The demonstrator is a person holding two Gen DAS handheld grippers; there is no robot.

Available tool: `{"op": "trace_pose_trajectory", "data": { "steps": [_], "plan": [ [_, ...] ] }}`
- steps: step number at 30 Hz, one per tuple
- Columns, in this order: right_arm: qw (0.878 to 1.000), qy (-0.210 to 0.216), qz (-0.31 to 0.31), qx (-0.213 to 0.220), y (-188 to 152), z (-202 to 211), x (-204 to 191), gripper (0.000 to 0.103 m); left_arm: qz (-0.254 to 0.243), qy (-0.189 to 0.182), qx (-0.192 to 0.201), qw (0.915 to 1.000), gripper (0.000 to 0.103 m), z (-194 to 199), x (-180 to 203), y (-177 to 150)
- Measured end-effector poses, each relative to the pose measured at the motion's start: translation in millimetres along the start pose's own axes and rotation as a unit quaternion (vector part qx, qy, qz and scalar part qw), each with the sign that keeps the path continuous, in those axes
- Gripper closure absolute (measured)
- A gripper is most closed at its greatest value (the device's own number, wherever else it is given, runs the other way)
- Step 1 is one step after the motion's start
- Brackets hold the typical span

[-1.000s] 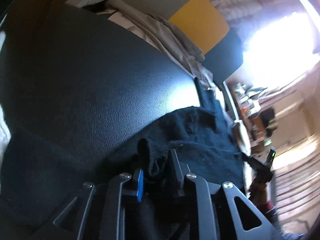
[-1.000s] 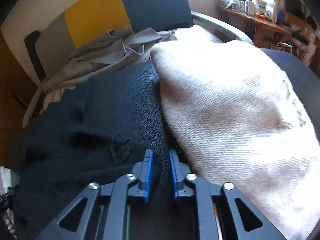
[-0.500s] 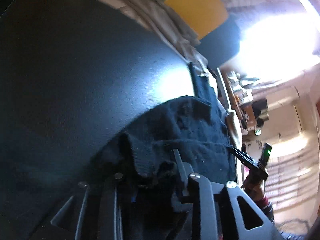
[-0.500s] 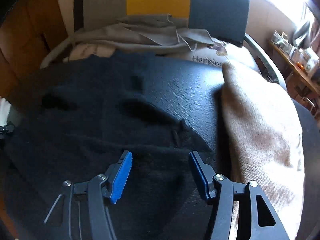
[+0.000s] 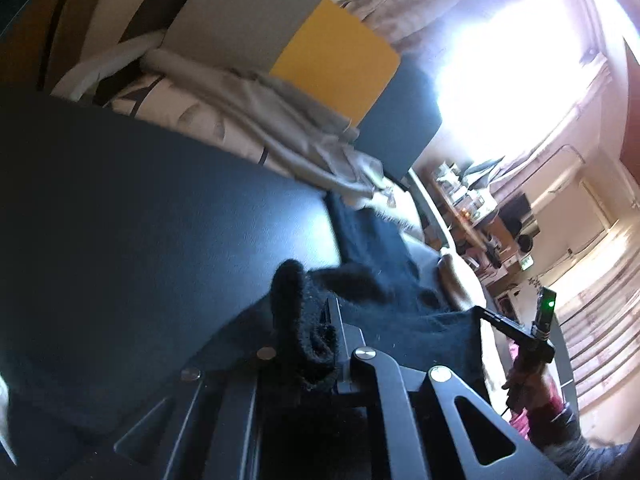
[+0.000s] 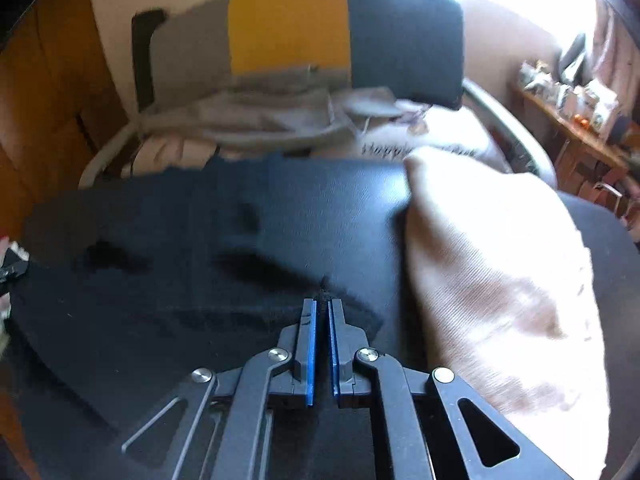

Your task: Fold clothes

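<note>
A black knit garment (image 6: 168,280) lies spread on a black leather surface (image 6: 352,200). My right gripper (image 6: 322,304) is shut on the garment's near right edge. In the left wrist view my left gripper (image 5: 308,320) is shut on a bunched fold of the same black garment (image 5: 400,320), which drapes over its fingers. The right gripper (image 5: 536,336) shows at the far right of that view, in a hand.
A cream knit garment (image 6: 500,280) lies folded to the right of the black one. Grey clothes (image 6: 256,116) are heaped behind, against a grey, yellow and dark blue backrest (image 6: 288,28). A cluttered wooden shelf (image 6: 572,108) stands at the far right.
My right gripper opened wide half a second ago and has now closed on the black garment's edge. My left gripper keeps its hold and has lifted the bunched fold.
</note>
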State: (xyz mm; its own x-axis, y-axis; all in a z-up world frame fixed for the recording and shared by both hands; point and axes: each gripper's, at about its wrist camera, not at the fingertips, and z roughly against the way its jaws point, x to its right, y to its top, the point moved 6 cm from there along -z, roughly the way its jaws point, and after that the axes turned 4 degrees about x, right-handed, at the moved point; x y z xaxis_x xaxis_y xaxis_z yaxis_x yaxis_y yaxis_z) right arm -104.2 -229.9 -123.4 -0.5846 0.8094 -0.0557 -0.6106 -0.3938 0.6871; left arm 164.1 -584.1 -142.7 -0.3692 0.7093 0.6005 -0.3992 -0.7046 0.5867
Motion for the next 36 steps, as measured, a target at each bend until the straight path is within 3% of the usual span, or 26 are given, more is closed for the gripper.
{"op": "trace_pose_trajectory", "data": {
  "steps": [3, 9, 14, 16, 20, 21, 24, 26, 27, 28, 29, 30, 31, 36],
  "plan": [
    [0.999, -0.012, -0.03, 0.01, 8, -1, 12, 0.1, -0.015, 0.027, -0.016, 0.9994, 0.096, -14, -1, 0],
    [0.997, -0.031, -0.048, -0.048, -17, -47, 23, 0.1, 0.037, 0.086, -0.083, 0.9921, 0.095, -53, -41, -25],
    [0.999, -0.046, -0.008, 0.004, -12, -20, 5, 0.099, 0.095, 0.053, -0.077, 0.9911, 0.085, -38, -51, -27],
    [0.999, -0.024, 0.02, 0.026, -9, -2, -17, 0.098, 0.118, 0.037, -0.074, 0.9895, 0.083, -31, -55, -29],
    [0.997, 0.016, 0.071, 0.02, -24, 11, -63, 0.064, 0.164, 0.007, -0.069, 0.9841, 0.077, -17, -61, -31],
    [0.997, 0.026, 0.076, 0.013, -30, 11, -72, 0.063, 0.173, 0.002, -0.068, 0.9826, 0.076, -14, -63, -32],
    [0.994, 0.042, 0.097, -0.008, -53, 9, -99, 0.063, 0.136, 0.056, -0.076, 0.9862, 0.076, -18, -59, -42],
    [0.994, 0.047, 0.098, -0.021, -67, 9, -108, 0.063, 0.112, 0.093, -0.08, 0.9861, 0.086, -20, -57, -49],
    [0.994, 0.044, 0.099, -0.027, -74, 7, -109, 0.06, 0.099, 0.111, -0.083, 0.9854, 0.095, -21, -56, -53],
    [0.993, 0.022, 0.109, -0.04, -82, 2, -107, 0.057, 0.088, 0.127, -0.084, 0.9843, 0.095, -22, -55, -55],
    [0.992, -0.003, 0.114, -0.049, -89, -4, -100, 0.046, 0.09, 0.134, -0.079, 0.9837, 0.094, -18, -55, -55],
    [0.994, -0.001, 0.097, -0.042, -90, -5, -93, 0.041, 0.092, 0.139, -0.073, 0.9833, 0.087, -13, -55, -54],
    [0.997, 0.007, 0.071, -0.042, -91, -6, -83, 0.034, 0.099, 0.135, -0.06, 0.984, 0.086, -3, -54, -54],
    [0.998, 0.005, 0.059, -0.018, -95, -4, -72, 0.03, 0.159, 0.091, 0.035, 0.9824, 0.078, 83, -62, -72]
  ]
}}
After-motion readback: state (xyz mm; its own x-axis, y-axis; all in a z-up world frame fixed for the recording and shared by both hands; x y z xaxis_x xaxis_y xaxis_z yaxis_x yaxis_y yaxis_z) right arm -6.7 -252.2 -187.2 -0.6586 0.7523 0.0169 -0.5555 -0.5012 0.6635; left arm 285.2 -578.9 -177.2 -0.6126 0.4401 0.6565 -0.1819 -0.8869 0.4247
